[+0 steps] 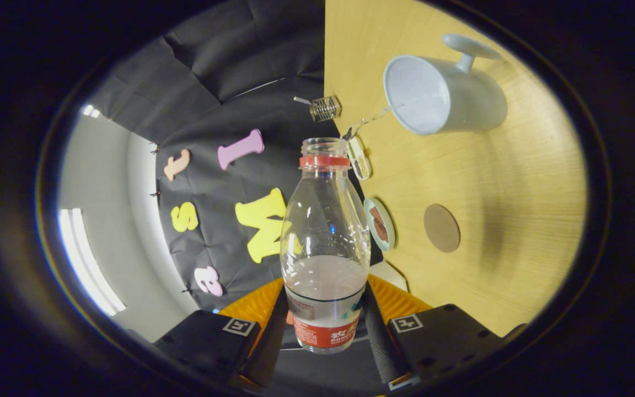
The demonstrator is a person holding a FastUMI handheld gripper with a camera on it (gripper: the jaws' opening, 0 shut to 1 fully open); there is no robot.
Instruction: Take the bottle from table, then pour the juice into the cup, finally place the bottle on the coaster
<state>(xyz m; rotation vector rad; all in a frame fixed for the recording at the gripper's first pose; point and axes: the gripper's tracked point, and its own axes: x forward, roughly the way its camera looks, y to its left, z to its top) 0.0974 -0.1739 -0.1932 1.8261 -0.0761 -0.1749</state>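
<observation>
The tongs [326,325] clamp the uncapped bottle [324,242] with both fingers; cup [443,94] and coaster [441,227] lie beyond on the tabletop [516,220].

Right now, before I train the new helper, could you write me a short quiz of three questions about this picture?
1. True or false: the claw is shut on the bottle.
2. What is on the bottle's neck: A) a screwed-on cap, B) only a red ring, C) a straw?
3. Fill in: the round brown coaster lies on the wooden ____.

Key:
1. True; both fingers press its lower part.
2. B; the mouth is open.
3. Table; the pale cup stands farther along it, apart from the coaster.
</observation>
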